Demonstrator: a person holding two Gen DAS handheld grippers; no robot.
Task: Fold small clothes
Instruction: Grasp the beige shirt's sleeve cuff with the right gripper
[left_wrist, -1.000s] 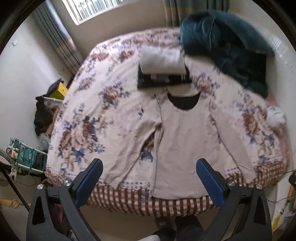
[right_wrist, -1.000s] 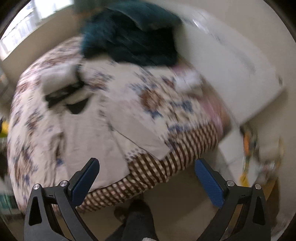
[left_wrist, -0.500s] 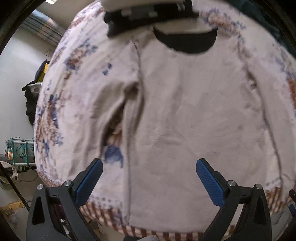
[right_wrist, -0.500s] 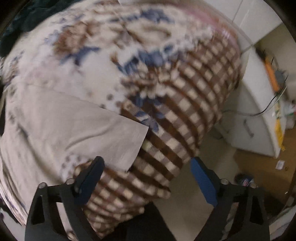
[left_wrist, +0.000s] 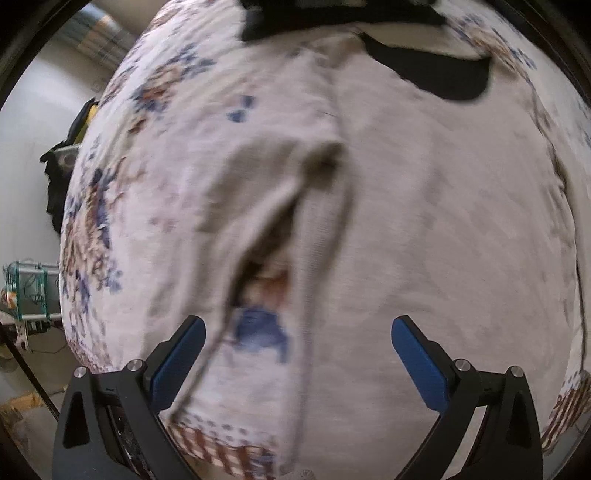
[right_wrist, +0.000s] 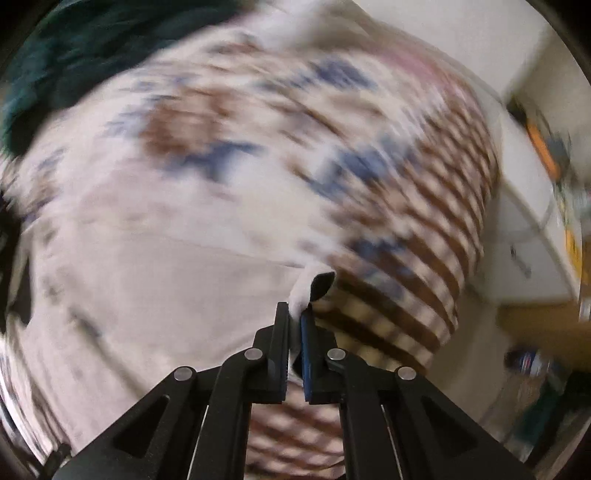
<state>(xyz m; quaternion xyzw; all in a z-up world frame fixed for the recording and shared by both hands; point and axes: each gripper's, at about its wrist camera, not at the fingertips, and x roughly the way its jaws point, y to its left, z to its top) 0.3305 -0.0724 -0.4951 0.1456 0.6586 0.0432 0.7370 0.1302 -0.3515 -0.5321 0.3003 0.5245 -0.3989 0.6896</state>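
Beige long-sleeved knit top (left_wrist: 424, 229) lies spread flat, front up, on my bed, over a quilt printed with blue and brown flowers and edged in brown checks (left_wrist: 122, 206). Its dark neckline sits at the far end and its hem runs near the bed's near edge. My left gripper (left_wrist: 297, 354) hangs pointing steeply down over the lower left part of the top with its blue-padded jaws wide apart and nothing between them; below it a gap between the body and the left sleeve shows the quilt. My right gripper (right_wrist: 294, 314) has just been closing, and its jaws now pinch the cuff end of the top's right sleeve (right_wrist: 306, 288), a small peak of pale fabric rising from between the pads right at the checked border of the quilt (right_wrist: 406, 236). That view is blurred. A dark teal fuzzy blanket (right_wrist: 74, 55) is heaped at the far end of the bed. A white cabinet (right_wrist: 524, 236) stands beside the bed on the right.
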